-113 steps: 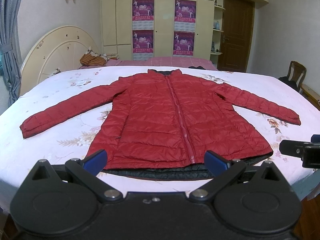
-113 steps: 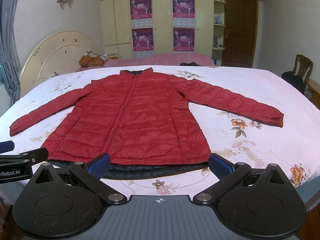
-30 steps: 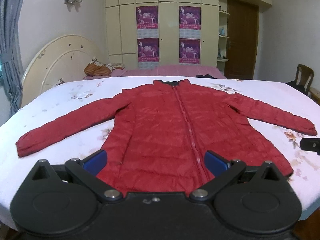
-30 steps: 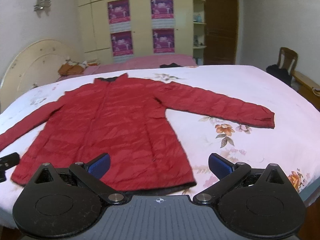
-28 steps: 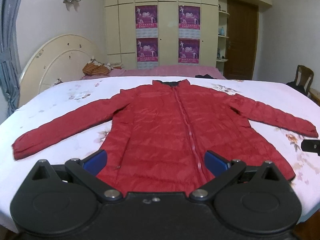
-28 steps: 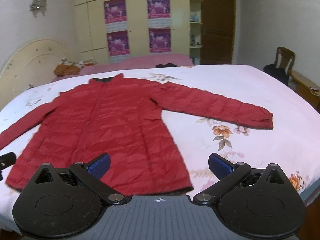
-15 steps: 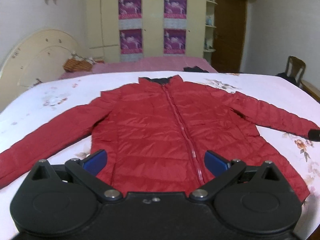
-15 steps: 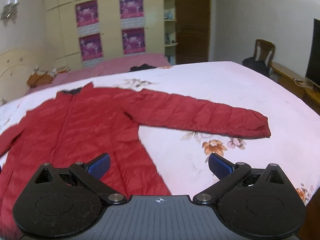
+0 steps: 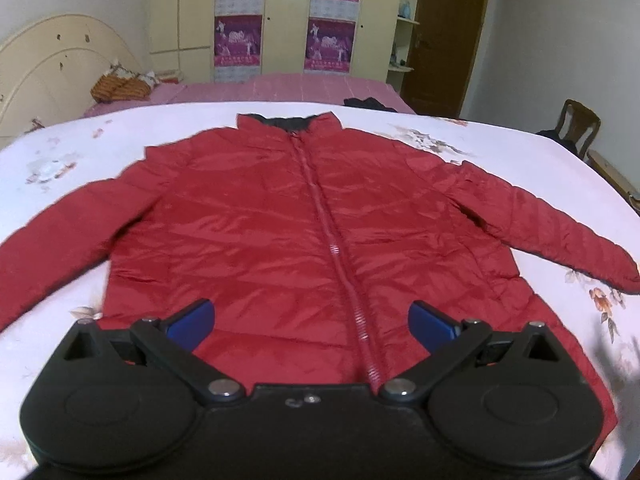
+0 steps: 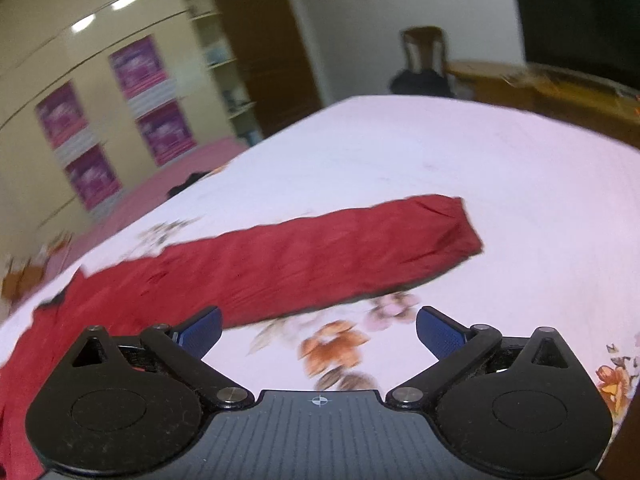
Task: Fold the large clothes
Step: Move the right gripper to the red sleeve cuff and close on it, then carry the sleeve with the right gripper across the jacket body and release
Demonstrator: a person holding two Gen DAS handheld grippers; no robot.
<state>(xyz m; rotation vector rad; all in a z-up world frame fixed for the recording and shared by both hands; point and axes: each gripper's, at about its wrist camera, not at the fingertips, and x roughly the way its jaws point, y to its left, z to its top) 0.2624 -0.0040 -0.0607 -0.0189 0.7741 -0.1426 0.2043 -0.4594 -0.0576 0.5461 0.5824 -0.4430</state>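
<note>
Above the red jacket (image 9: 280, 220), both tools wide open, empty.

left wrist view low over the jacket (image 9: 304, 220) front; right wrist view tilted, beside its sleeve (image 10: 340, 252)

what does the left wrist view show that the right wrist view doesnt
Only the left wrist view shows the zipper, the dark collar and the headboard. Only the right wrist view shows the sleeve cuff close up and the wooden desk. Both show the red jacket, the floral bedsheet, the purple posters and an open gripper.
</note>
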